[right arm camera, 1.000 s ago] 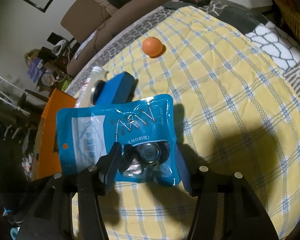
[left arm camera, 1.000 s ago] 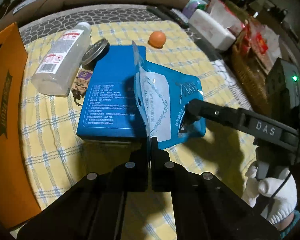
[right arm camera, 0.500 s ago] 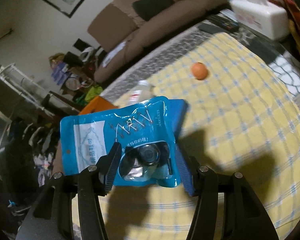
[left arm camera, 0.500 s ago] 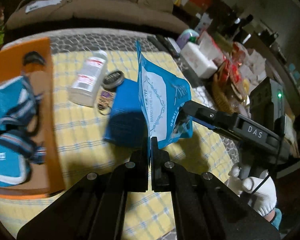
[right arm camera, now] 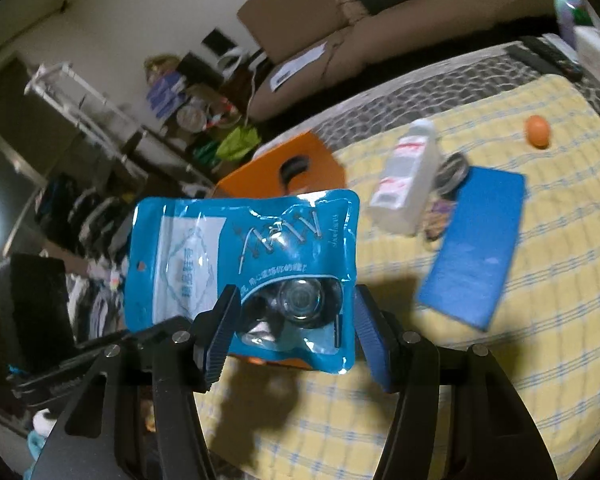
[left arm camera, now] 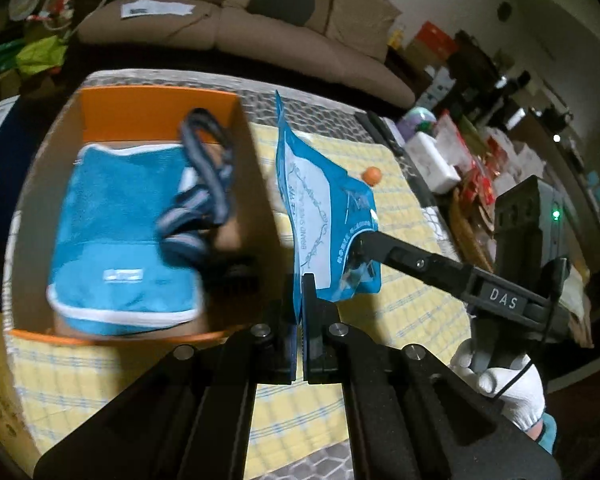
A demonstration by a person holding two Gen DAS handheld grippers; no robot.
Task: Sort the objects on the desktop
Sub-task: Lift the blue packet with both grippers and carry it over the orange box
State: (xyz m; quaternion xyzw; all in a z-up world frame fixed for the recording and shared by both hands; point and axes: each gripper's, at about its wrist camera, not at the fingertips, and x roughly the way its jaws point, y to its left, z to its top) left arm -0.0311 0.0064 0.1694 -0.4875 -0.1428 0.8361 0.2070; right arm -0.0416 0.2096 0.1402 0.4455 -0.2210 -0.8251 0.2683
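A blue plastic pouch hangs in the air between both grippers, beside the open orange box. My left gripper is shut on its lower edge. My right gripper straddles the bulging end of the pouch, where a round thing shows through a clear window. Its jaws are opening, and the pads touch the pouch's sides. One right finger reaches in from the right in the left wrist view. A blue cloth bag with striped straps lies in the box.
On the yellow checked cloth lie a clear bottle, a round tin lid, a flat blue box and an orange ball. A white-gloved hand holds the right gripper. A sofa stands behind; clutter lines the table's right side.
Both grippers have lifted the pouch off the flat blue box and carried it left, up beside the orange box. The table items now lie farther off.
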